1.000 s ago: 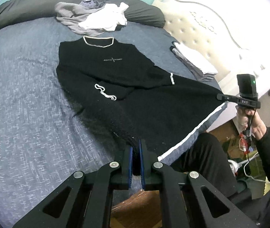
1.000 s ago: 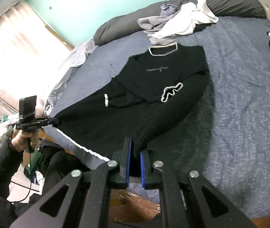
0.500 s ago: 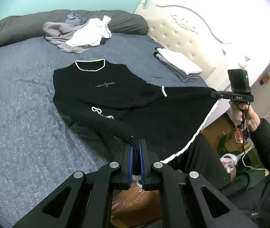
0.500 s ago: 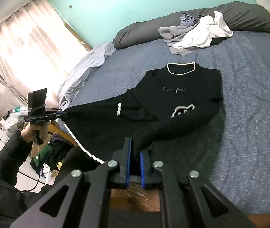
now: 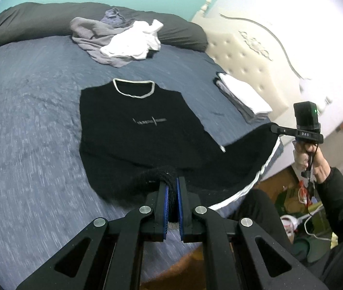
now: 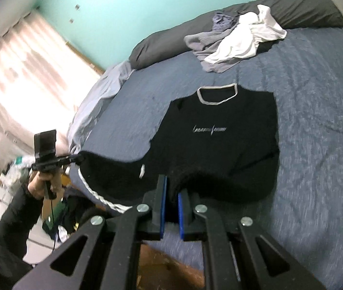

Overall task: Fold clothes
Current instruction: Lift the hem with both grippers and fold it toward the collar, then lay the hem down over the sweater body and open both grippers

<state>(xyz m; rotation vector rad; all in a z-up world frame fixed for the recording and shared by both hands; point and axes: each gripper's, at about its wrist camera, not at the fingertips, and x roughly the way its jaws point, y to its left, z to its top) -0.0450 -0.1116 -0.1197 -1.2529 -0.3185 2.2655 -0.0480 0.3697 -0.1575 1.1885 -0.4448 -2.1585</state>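
The black sweater (image 5: 144, 130) lies face up on the bed (image 5: 26, 120), its white-trimmed collar toward 12 o'clock and its lower part lifted off the bed toward 6 o'clock. The left tool (image 5: 172, 191) is closed tight on a thick, bunched wad of the hem, and the right tool (image 6: 171, 191) is likewise closed on black knit; in the left wrist view it shows at 3 o'clock, holding the other hem corner up and taut. The main risk is uneven travel: if one tool leads toward the collar, the fold line skews and the white hem stripe (image 5: 251, 183) lands crooked. The sleeve cuff (image 5: 222, 148) lying across the body could drag and bunch under the fold. The left grip holds rolled fabric, so layers may slip out mid-swing, though motion blur makes its depth hard to judge. The folded stack (image 5: 243, 96) at 2 o'clock and the loose pile (image 5: 123, 41) at 12 o'clock lie apart from the sweater.
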